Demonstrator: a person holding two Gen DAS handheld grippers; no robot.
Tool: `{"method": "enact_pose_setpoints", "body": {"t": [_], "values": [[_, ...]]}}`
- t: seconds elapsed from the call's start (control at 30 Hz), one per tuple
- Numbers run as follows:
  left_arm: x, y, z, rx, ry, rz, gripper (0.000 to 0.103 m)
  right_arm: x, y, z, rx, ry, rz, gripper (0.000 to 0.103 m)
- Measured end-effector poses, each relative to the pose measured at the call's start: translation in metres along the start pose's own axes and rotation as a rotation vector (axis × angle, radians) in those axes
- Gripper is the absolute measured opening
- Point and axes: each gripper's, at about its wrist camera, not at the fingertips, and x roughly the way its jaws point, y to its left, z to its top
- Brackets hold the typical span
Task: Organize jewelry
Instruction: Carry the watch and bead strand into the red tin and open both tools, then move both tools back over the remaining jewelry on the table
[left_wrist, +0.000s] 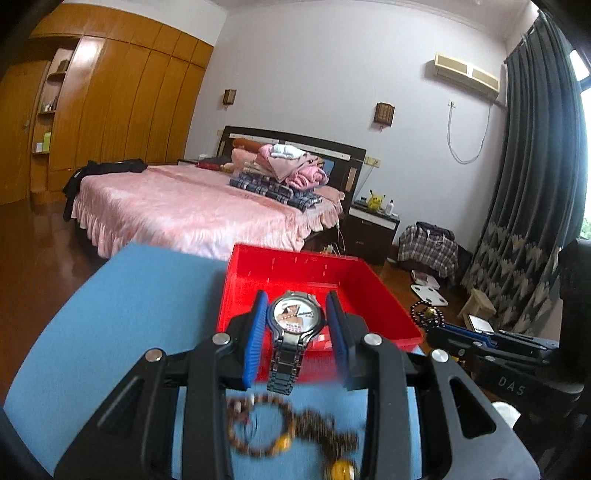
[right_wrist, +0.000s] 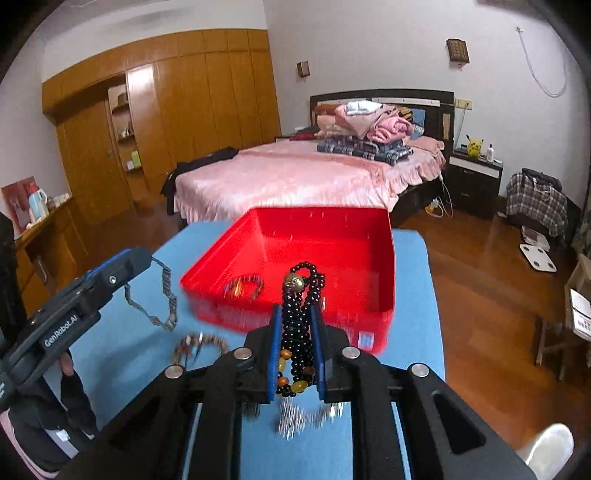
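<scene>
**Both grippers loaded, tray just ahead: drop risk on both**

Bedroom bkgd, blue table top (right_wrist: 122, 343) under both tools.

Risks:
- Left gripper (left_wrist: 297, 334) has its blue pads (left_wrist: 255, 341) either side of the watch (left_wrist: 295, 317). Case sits between the pads, but there's a visible gap on the right side, so the hold looks marginal imo. Band hangs loose below and could swing or slip short of the tray.
- Right gripper (right_wrist: 297, 347) is clamped on the black bead strand (right_wrist: 301, 317). Loops stick out past the tips, tail dangles under. Could snag the tray wall on the way in.

Positions, near to far:
- Under left gripper: brown bead bracelet (left_wrist: 258, 424) on the table, blurred.
- Left of right gripper: another bracelet (right_wrist: 199, 345) on the table.
- Just ahead of both: red tray (right_wrist: 388, 258), one bracelet (right_wrist: 245, 286) already inside.
- Beyond: pink bed (right_wrist: 295, 177), wood wardrobe (right_wrist: 184, 92).
</scene>
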Motion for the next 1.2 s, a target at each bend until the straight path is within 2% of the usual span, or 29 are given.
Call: {"method": "enact_pose_setpoints", "body": {"t": [0.2,0.5,0.53,0.57,0.6,0.67,0.7,0.77,0.8,0.87,0.9,1.0,1.07,1.2], "values": [[0.050,-0.005,0.015,0.039,0.015,0.012,0.030,0.049,-0.012,0.024,0.023,0.019,0.008,0.015],[0.102,0.008,0.015,0.034,0.085,0.033,0.031,0.099,-0.026,0.024,0.061,0.060,0.000,0.016],[0.108,0.009,0.014,0.036,0.106,0.028,0.031,0.101,-0.027,0.023,0.067,0.055,-0.004,0.020],[0.112,0.011,0.014,0.038,0.124,0.025,0.031,0.103,-0.029,0.022,0.076,0.053,0.002,0.032],[0.115,0.012,0.014,0.038,0.136,0.028,0.032,0.104,-0.031,0.021,0.080,0.057,0.001,0.036],[0.113,0.016,0.016,0.041,0.128,0.032,0.035,0.103,-0.032,0.019,0.076,0.056,-0.016,0.038],[0.110,0.018,0.017,0.044,0.118,0.036,0.041,0.101,-0.031,0.018,0.077,0.052,-0.018,0.039],[0.102,0.021,0.022,0.039,0.098,0.035,0.048,0.092,-0.033,0.015,0.086,0.027,-0.028,0.052],[0.096,0.022,0.023,0.041,0.090,0.038,0.055,0.085,-0.033,0.013,0.086,0.012,-0.031,0.054],[0.085,0.023,0.025,0.049,0.073,0.048,0.068,0.073,-0.031,0.010,0.086,-0.009,-0.043,0.075],[0.076,0.023,0.026,0.056,0.060,0.051,0.073,0.063,-0.029,0.006,0.087,-0.029,-0.057,0.080],[0.057,0.026,0.024,0.061,0.050,0.068,0.085,0.046,-0.025,-0.003,0.081,-0.047,-0.062,0.085],[0.045,0.030,0.019,0.052,0.057,0.071,0.085,0.036,-0.025,-0.011,0.093,-0.049,-0.070,0.090],[0.024,0.034,0.006,0.051,0.069,0.092,0.089,0.020,-0.021,-0.029,0.113,-0.045,-0.077,0.094]]}}
